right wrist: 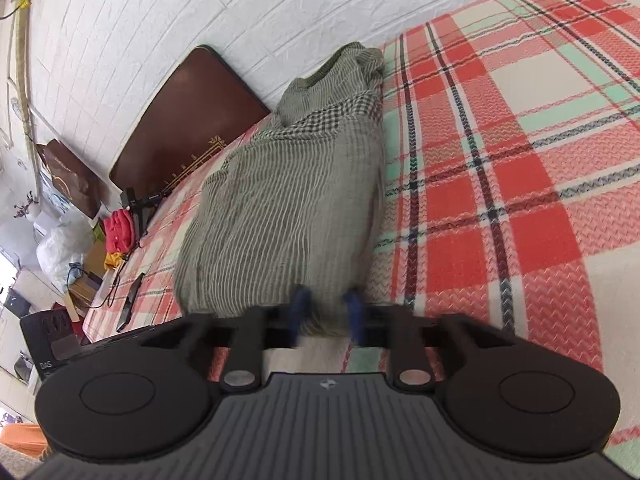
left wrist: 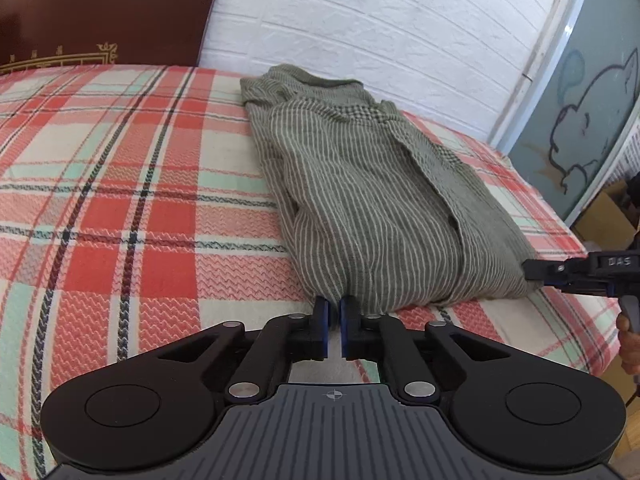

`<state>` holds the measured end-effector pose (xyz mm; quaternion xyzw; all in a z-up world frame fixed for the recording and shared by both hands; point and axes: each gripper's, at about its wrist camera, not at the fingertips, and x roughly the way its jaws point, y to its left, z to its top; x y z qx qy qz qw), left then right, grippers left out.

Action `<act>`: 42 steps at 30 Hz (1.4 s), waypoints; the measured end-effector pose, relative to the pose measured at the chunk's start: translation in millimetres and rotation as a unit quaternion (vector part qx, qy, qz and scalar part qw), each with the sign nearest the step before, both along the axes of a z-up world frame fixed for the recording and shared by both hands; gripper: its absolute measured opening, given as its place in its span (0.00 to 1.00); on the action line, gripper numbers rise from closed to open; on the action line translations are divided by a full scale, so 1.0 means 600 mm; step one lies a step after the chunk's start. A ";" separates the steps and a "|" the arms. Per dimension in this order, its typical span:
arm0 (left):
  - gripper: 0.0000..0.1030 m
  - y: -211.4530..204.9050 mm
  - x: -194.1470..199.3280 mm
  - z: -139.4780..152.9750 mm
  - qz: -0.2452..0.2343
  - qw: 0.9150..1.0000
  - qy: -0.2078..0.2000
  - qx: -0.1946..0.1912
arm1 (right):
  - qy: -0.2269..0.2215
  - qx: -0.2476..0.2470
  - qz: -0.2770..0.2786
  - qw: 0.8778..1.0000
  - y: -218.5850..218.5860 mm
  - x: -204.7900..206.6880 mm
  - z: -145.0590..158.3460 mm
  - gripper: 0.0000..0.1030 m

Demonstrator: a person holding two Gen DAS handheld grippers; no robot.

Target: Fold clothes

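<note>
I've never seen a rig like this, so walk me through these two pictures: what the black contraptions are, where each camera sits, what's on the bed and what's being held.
There is no robot here. A person holds a two-finger hand gripper in each hand, and each picture comes from a fisheye camera on one gripper, looking forward along its fingers.

In the left wrist view, the left gripper is shut at the near hem of a green striped garment, apparently pinching its edge. The right gripper meets the garment's other near corner at the frame's right.

In the right wrist view, that right gripper has its blurred blue pads nearly closed with a bunch of the hem between them.

The garment, already folded into a long strip, lies on a red plaid blanket covering the bed.
</note>
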<state>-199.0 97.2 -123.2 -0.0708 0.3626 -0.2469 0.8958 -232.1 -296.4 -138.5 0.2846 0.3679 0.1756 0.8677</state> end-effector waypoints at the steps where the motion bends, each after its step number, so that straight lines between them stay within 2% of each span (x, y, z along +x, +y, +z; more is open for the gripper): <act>1: 0.00 0.006 -0.001 0.007 0.002 1.000 -0.005 0.005 | -0.003 0.004 -0.003 1.000 -0.006 -0.001 0.005 0.13; 3: 0.00 0.019 -0.004 0.020 0.005 1.000 -0.015 0.014 | -0.017 -0.002 -0.005 1.000 -0.016 -0.006 0.020 0.11; 7: 0.00 0.044 -0.004 0.032 0.015 0.999 -0.025 0.041 | -0.008 -0.017 -0.013 1.000 -0.020 -0.001 0.017 0.11; 10: 0.00 0.067 0.006 0.012 0.032 0.999 0.013 0.016 | 0.008 0.006 -0.017 1.000 -0.025 0.001 0.002 0.11; 11: 0.00 0.065 0.003 0.016 0.029 1.000 0.010 0.007 | 0.011 0.012 -0.017 1.000 -0.026 0.001 -0.001 0.11; 12: 0.00 0.063 -0.001 0.021 0.026 1.000 0.007 -0.002 | 0.011 0.010 -0.017 1.000 -0.025 -0.001 0.000 0.16; 13: 0.05 0.061 -0.004 0.026 0.024 1.000 0.003 -0.011 | 0.012 0.010 -0.018 1.000 -0.026 -0.002 0.001 0.20; 14: 0.23 0.059 -0.007 0.030 0.021 1.000 0.000 -0.020 | 0.011 0.013 -0.022 1.000 -0.029 -0.003 0.004 0.21; 15: 0.32 0.057 -0.011 0.035 0.018 0.999 -0.003 -0.029 | 0.008 0.016 -0.025 1.000 -0.032 -0.004 0.007 0.28; 16: 0.39 0.054 -0.013 0.039 0.014 0.999 -0.007 -0.037 | 0.002 0.023 -0.029 0.999 -0.036 -0.004 0.012 0.39; 17: 0.58 0.048 -0.010 0.043 0.008 0.999 -0.015 -0.039 | -0.004 0.029 -0.032 0.999 -0.040 -0.003 0.017 0.46; 18: 0.68 0.040 -0.007 0.044 0.008 0.999 -0.023 -0.036 | -0.012 0.031 -0.035 0.999 -0.042 0.000 0.022 0.56; 20: 0.68 0.029 0.009 0.037 0.014 0.999 -0.020 -0.029 | -0.020 0.028 -0.039 0.999 -0.042 0.007 0.025 0.57; 23: 0.65 0.032 0.034 0.013 0.020 0.997 0.020 -0.068 | -0.018 0.030 -0.035 0.999 -0.036 0.026 0.015 0.57; 24: 0.40 0.035 0.042 0.003 0.024 0.995 0.042 -0.085 | -0.013 0.034 -0.033 0.999 -0.034 0.034 0.009 0.57; 25: 0.25 0.039 0.049 -0.006 0.028 0.992 0.062 -0.104 | -0.005 0.041 -0.030 0.999 -0.031 0.040 0.001 0.52; 26: 0.11 0.045 0.050 -0.012 0.031 0.989 0.074 -0.124 | 0.003 0.050 -0.025 0.998 -0.029 0.046 -0.006 0.42; 27: 0.10 0.051 0.052 -0.018 0.035 0.985 0.086 -0.145 | 0.012 0.065 -0.018 0.998 -0.028 0.051 -0.013 0.12; 28: 0.08 0.056 0.053 -0.023 0.039 0.981 0.096 -0.163 | 0.013 0.079 -0.023 0.997 -0.031 0.052 -0.017 0.12; 30: 0.05 0.064 0.046 -0.024 0.048 0.980 0.089 -0.170 | 0.015 0.104 -0.037 0.994 -0.042 0.052 -0.023 0.12; 33: 0.04 0.080 0.037 -0.032 0.071 0.976 0.090 -0.183 | 0.033 0.117 -0.053 0.991 -0.055 0.052 -0.040 0.12; 37: 0.02 0.103 0.030 -0.056 0.112 0.967 0.107 -0.202 | 0.050 0.153 -0.062 0.985 -0.069 0.053 -0.060 0.12; 38: 0.04 0.103 0.031 -0.050 0.111 0.968 0.104 -0.202 | 0.049 0.155 -0.061 0.985 -0.070 0.053 -0.057 0.14; 39: 0.22 0.103 0.032 -0.044 0.110 0.968 0.101 -0.201 | 0.046 0.154 -0.062 0.985 -0.070 0.052 -0.053 0.16; 41: 0.26 0.103 0.034 -0.033 0.107 0.969 0.094 -0.200 | 0.030 0.148 -0.068 0.986 -0.071 0.053 -0.039 0.24; 42: 0.36 0.100 0.038 -0.024 0.101 0.971 0.086 -0.200 | 0.019 0.144 -0.068 0.987 -0.073 0.057 -0.030 0.37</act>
